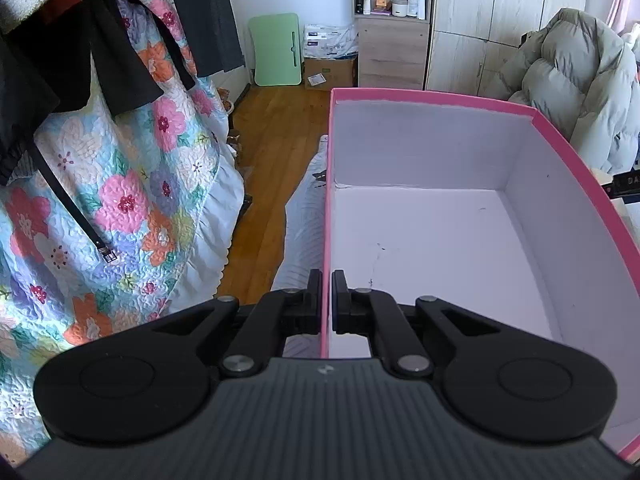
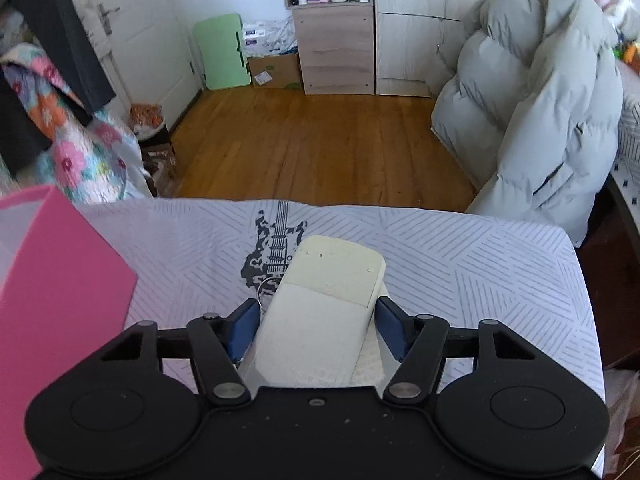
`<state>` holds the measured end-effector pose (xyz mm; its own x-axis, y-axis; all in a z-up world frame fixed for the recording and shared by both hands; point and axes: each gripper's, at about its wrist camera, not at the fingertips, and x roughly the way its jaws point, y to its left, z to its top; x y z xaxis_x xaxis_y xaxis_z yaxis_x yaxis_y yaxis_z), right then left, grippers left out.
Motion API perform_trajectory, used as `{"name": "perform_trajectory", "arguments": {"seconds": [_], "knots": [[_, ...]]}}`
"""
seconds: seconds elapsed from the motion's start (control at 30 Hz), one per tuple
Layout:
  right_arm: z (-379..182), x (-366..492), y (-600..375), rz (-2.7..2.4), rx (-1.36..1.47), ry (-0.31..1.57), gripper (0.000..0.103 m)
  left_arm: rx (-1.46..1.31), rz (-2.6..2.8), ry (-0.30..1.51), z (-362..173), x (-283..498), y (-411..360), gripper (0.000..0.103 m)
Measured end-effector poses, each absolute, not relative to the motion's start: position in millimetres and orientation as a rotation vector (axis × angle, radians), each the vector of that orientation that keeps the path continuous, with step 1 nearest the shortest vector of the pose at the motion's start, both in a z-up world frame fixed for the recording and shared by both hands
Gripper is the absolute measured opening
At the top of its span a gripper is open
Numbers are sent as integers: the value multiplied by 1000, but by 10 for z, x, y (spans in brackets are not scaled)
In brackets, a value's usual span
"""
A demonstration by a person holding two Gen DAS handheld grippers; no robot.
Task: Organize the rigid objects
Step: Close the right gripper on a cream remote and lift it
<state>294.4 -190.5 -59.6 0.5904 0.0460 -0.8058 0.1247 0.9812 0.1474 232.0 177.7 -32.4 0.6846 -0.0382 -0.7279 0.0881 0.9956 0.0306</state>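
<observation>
Atop patterned cloth [image 2: 460, 264]: one pink box [image 1: 440, 240], left gripper [image 1: 327, 300] pinching its wall; one white remote [image 2: 328, 304], right gripper [image 2: 318, 324] clamping it.

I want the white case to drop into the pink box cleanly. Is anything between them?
Nothing visible. The white case sits between the right gripper fingers above the cloth, and the pink box beside it looks empty. The left gripper clamps the box's wall.

Right gripper [image 2: 316, 322] has its blue pads [image 2: 244, 330] squeezed on both sides of a cream remote [image 2: 320, 312], held just over the striped sheet [image 2: 480, 264] with the guitar print [image 2: 274, 244]. Pink box [image 2: 60, 280] sits off to the left.
</observation>
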Motion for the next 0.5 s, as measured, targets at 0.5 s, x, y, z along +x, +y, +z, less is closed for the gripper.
{"name": "perform_trajectory", "arguments": {"seconds": [0.5], "knots": [[-35,2163,-1858,30,259,720,59,52,-74,801,-345,2302,1794,3]]}}
